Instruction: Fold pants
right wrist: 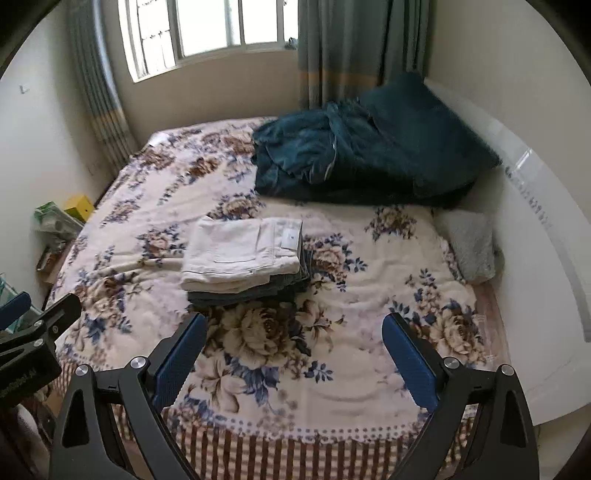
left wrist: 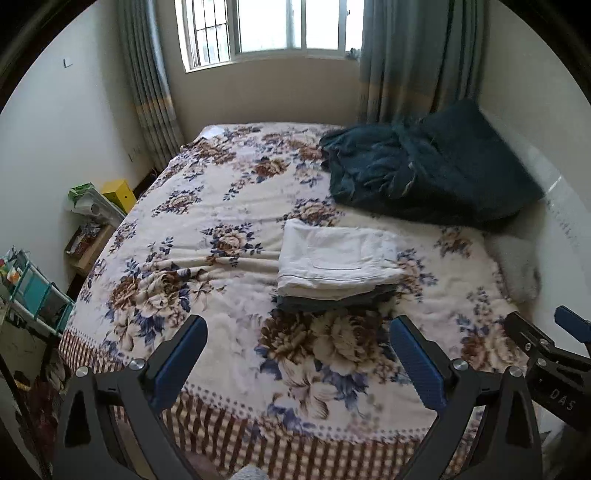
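Left wrist view. The left hand-held gripper (left wrist: 299,354), its blue-padded jaws set wide and holding nothing, hangs above the near edge of the bed with the cream blanket printed in brown and blue flowers (left wrist: 207,206). Mid-bed lies a folded pair of white cotton pants (left wrist: 338,260), squared off and resting on a folded dark grey garment (left wrist: 332,301); the two form one neat stack. A crumpled teal-blue blanket heap (left wrist: 424,173) occupies the far right corner against the wall. The right hand-held gripper (left wrist: 546,343) shows at the right margin; from here its jaw spacing cannot be told. The white pants appear fully folded, so the step in hand is judged to be withdrawal from the stack or a reach for another garment. To do it well, both tools should clear the stack without brushing its top layer, since the soft blanket beneath would let the pile slide or tilt.

Right wrist view. The right hand-held gripper (right wrist: 290,354) is likewise wide apart and empty, poised over a large flower motif just short of the stack. The white pants (right wrist: 240,251) show a pocket seam and a small label on the upper face, edges roughly aligned with the grey garment (right wrist: 251,290) below. A grey fluffy cushion (right wrist: 471,243) sits beside the white headboard (right wrist: 535,206). Behind the bed: a barred window (right wrist: 207,29), grey-green striped curtains (right wrist: 351,48), and at the left a yellow box (right wrist: 79,206) among bedside clutter.
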The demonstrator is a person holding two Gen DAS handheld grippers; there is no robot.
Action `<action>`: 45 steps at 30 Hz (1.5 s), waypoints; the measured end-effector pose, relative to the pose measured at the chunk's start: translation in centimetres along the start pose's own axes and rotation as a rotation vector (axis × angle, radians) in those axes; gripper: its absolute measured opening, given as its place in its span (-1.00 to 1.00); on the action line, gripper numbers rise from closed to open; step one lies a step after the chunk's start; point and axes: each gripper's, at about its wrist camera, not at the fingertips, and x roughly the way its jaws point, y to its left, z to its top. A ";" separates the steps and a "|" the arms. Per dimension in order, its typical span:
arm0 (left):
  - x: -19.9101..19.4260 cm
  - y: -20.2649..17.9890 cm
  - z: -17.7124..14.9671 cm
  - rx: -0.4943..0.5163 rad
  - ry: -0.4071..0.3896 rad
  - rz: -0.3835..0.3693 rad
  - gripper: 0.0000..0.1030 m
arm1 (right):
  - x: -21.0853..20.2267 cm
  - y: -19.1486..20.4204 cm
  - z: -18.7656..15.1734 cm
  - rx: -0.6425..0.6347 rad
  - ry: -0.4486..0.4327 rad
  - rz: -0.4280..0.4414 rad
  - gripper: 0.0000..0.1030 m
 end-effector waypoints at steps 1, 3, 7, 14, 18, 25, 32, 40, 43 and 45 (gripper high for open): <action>-1.6 0.1 -0.3 -0.006 -0.011 -0.002 0.96 | -2.3 -0.1 -0.3 -0.006 -0.016 0.000 0.90; -4.7 0.2 -1.0 -0.002 -0.037 -0.005 0.96 | -5.8 -0.2 -0.9 -0.011 -0.043 0.000 0.90; -10.0 0.6 -2.2 0.001 -0.066 -0.024 0.96 | -12.5 0.0 -2.3 -0.019 -0.088 0.001 0.90; -15.8 1.7 -3.7 0.034 -0.113 -0.002 0.96 | -20.6 0.7 -4.7 -0.014 -0.123 0.039 0.90; -18.6 2.3 -4.3 0.032 -0.145 0.010 0.96 | -24.1 1.4 -6.0 -0.024 -0.136 0.066 0.90; -21.6 2.7 -4.8 0.033 -0.190 0.011 0.96 | -27.2 1.9 -6.9 -0.042 -0.169 0.066 0.90; -20.3 3.1 -4.8 0.014 -0.185 0.009 0.99 | -25.3 0.8 -6.0 -0.007 -0.143 0.099 0.90; -17.3 2.6 -3.8 0.009 -0.184 0.041 1.00 | -20.8 0.3 -3.6 0.008 -0.149 0.034 0.96; -15.8 2.2 -3.3 0.023 -0.176 0.065 1.00 | -18.9 0.2 -2.4 0.017 -0.154 0.008 0.97; -14.7 2.0 -2.9 0.026 -0.168 0.072 1.00 | -17.4 0.3 -1.6 0.019 -0.144 -0.003 0.97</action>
